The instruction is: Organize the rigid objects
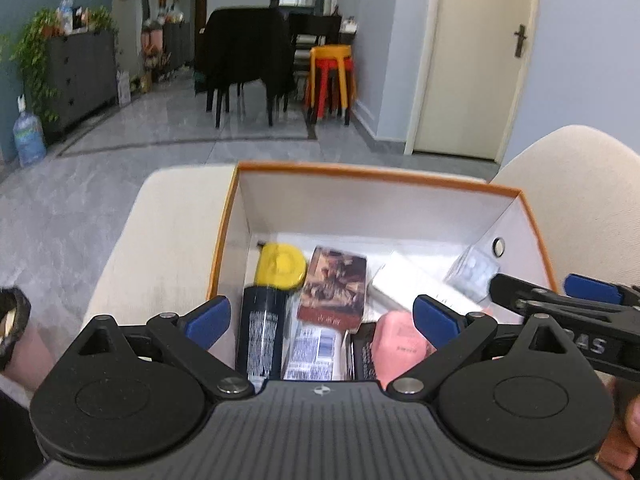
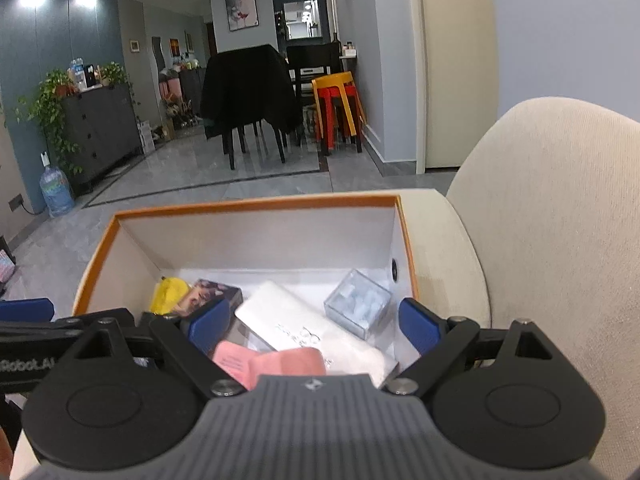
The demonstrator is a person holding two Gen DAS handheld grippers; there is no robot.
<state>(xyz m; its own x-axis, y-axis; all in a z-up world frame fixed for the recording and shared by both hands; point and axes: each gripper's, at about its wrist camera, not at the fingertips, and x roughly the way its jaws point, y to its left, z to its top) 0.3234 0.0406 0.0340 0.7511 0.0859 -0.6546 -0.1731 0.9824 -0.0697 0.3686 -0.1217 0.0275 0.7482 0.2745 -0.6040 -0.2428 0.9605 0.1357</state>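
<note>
I hold both hand-held grippers, left (image 1: 320, 320) and right (image 2: 314, 322), released and empty over the orange-rimmed box (image 2: 256, 202) on the sofa; next comes choosing one item, likely the pink pack (image 2: 272, 364) at its near edge.

Both wrist views close above box (image 1: 376, 176)

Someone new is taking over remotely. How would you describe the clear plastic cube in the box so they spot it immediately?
Find the orange-rimmed white cardboard box on the cream fabric chair. Look at its right inner wall, beneath the small round hole. The see-through plastic cube sits there beside a flat white packet; it is the only transparent item.
</note>
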